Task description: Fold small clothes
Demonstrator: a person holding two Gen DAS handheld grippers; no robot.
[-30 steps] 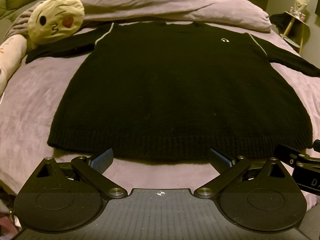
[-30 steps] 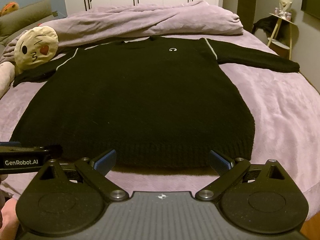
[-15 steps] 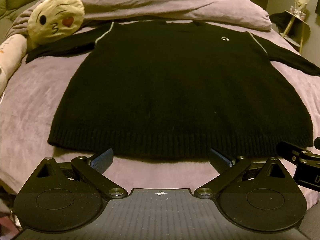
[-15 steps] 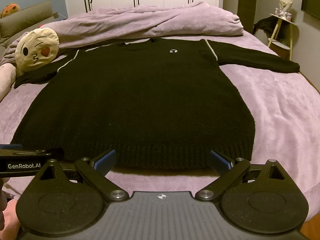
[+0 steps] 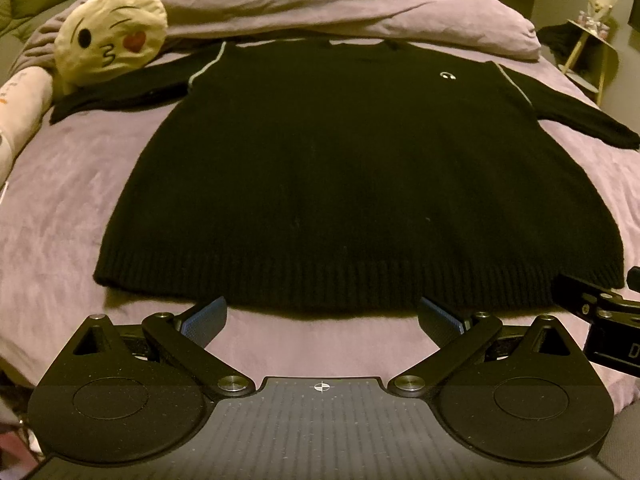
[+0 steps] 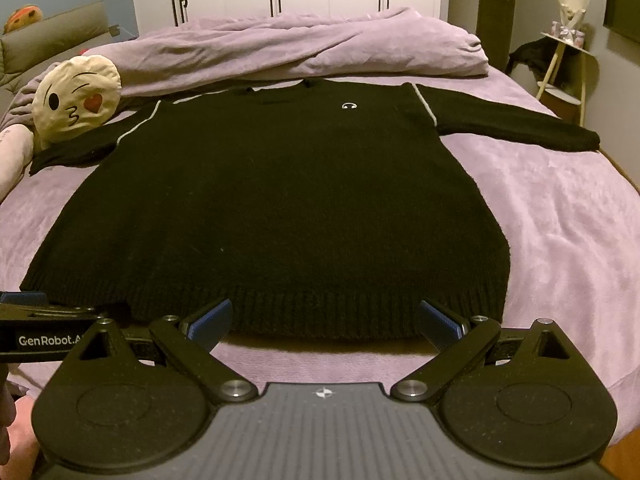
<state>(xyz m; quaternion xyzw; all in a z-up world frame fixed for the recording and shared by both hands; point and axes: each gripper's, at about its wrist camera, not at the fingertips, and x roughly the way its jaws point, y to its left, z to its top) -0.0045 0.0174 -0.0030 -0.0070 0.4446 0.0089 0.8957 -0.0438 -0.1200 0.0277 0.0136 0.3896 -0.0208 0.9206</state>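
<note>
**Sweater flat, both claws staged at hem, no grab yet**

Black sweater (image 5: 352,184) lies face up, spread flat on the purple bedspread (image 5: 60,208). Neck points away from you, ribbed hem (image 5: 320,284) nearest. Both sleeves out sideways; left sleeve (image 5: 120,92) runs toward the emoji cushion (image 5: 110,46), its cuff close beside it. Right sleeve (image 6: 516,128) lies clear on the bedspread. Small white logo (image 6: 349,106) on the chest, pale piping at both shoulder seams.

Left gripper (image 5: 320,318): fingers wide apart, holding nothing, tips just short of the hem, toward the garment's left half. Right gripper (image 6: 324,316): same, spread wide and empty, tips at the hem edge toward the right half. Each tool shows at the edge of the other's view, so they sit side by side, close.

Step in hand, as I read it: first grab. Nothing is folded so far.

Notes for you:
- Knit looks thick and soft, so it'll likely sag and stretch. Bite deep into the rib, both layers, not just the top one.
- Slide the lower finger under the hem along the bedspread; don't pinch the plush cover w/ it.
- Spread the tools toward the hem corners before closing, else the middle droops.
- If sleeves go first, mind the cushion by the left cuff.
- Rumpled duvet (image 6: 320,46) sits just beyond the collar; keep the fold short of it.
</note>
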